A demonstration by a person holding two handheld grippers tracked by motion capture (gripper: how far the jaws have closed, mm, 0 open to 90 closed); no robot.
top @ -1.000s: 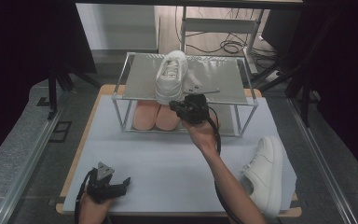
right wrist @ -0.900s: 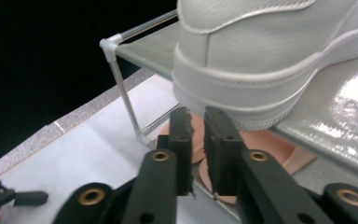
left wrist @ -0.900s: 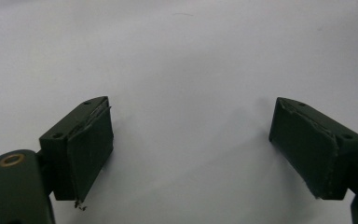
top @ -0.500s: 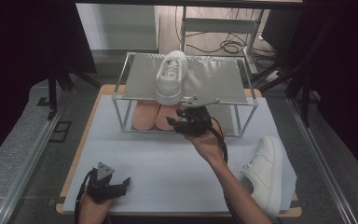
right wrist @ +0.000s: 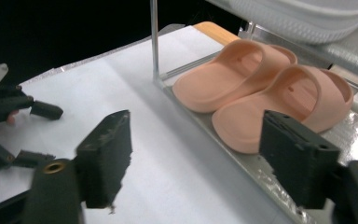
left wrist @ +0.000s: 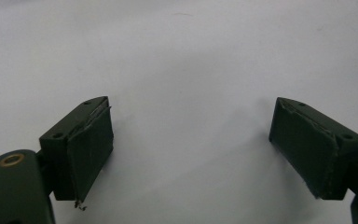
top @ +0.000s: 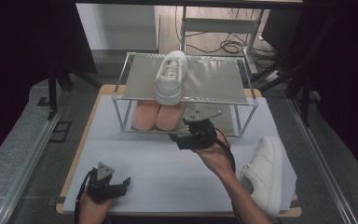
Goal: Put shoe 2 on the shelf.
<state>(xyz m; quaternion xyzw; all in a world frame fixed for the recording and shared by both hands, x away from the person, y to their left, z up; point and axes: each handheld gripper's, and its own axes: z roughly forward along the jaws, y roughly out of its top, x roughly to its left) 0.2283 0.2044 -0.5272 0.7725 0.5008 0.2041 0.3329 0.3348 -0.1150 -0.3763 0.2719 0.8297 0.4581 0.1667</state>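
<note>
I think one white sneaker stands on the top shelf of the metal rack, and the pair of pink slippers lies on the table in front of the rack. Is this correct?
Not quite. The white sneaker does stand on the top shelf of the metal rack, but the pink slippers lie on the rack's lower shelf, under the sneaker, not on the table in front. The high view shows it, and the right gripper view shows them inside the frame.

Grey floor [top: 23,140] surrounds the table [top: 135,163]; cables [top: 223,45] at twelve o'clock; dark surroundings at three and nine o'clock.
</note>
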